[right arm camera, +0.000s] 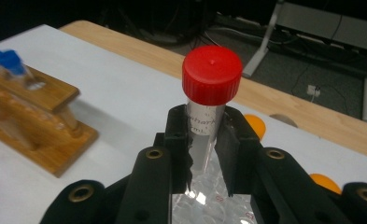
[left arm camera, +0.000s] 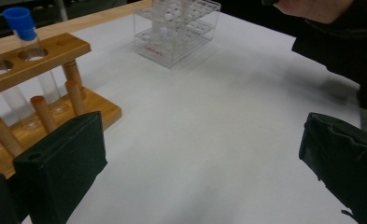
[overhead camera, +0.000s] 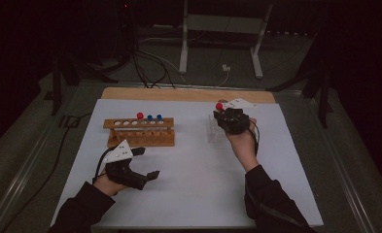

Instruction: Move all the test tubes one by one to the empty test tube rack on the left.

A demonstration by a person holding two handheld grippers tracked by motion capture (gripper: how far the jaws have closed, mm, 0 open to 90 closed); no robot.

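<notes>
My right gripper pinches 1 red-capped tube over the clear rack; label print unreadable. My left gripper hangs spread wide nr the wooden rack. That rack holds 3 tubes: 1 red cap, 2 blue.

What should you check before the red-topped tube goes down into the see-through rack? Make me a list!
1. Right tongs shut on the red-capped tube: ok.
2. Tube upright: ok.
3. Tube over the clear rack: ok, the rack's holes show just below the tongs.
4. Which hole it lines up with: cannot tell.
5. Left tongs open and holding nothing, away from the clear rack: ok.
6. Wooden rack off to the side, out of the way: ok.
</notes>
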